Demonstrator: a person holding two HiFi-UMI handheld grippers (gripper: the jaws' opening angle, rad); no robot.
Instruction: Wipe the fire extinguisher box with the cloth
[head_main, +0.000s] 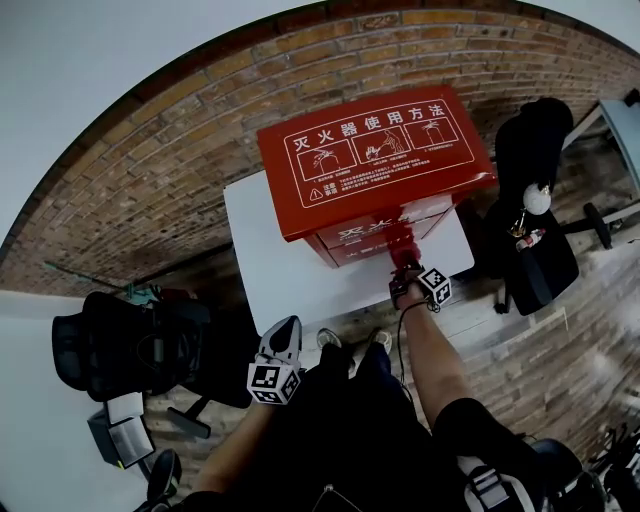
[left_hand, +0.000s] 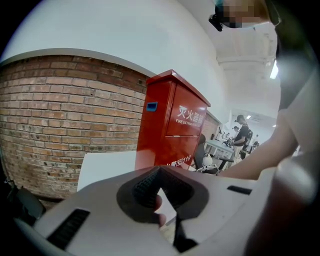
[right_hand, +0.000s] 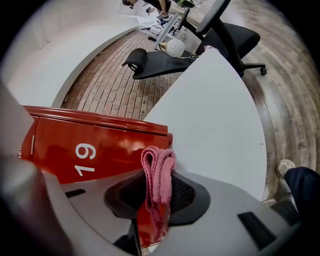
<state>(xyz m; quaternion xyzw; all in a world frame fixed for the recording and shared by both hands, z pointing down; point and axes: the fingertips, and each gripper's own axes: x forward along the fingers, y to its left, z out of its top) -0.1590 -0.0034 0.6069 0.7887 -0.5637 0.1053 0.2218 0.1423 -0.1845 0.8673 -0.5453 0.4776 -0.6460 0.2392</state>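
Note:
The red fire extinguisher box (head_main: 375, 160) stands on a white table (head_main: 270, 260) against the brick wall; white lettering covers its lid. My right gripper (head_main: 406, 268) is at the box's lower front face, shut on a folded pink cloth (right_hand: 159, 162). The cloth sticks up between the jaws, right next to the red panel (right_hand: 90, 145) printed with "19". I cannot tell whether it touches the panel. My left gripper (head_main: 286, 332) hangs back near my body, short of the table's front edge. Its jaws (left_hand: 159, 172) meet at the tips with nothing between them, and the box (left_hand: 175, 125) stands ahead of them.
A black office chair (head_main: 130, 345) stands on the wooden floor at the left. Another chair (head_main: 535, 200), with a white ball on it, is at the right of the table. My legs and shoes (head_main: 330, 340) are at the table's front edge. People stand at desks (left_hand: 243, 135) far behind.

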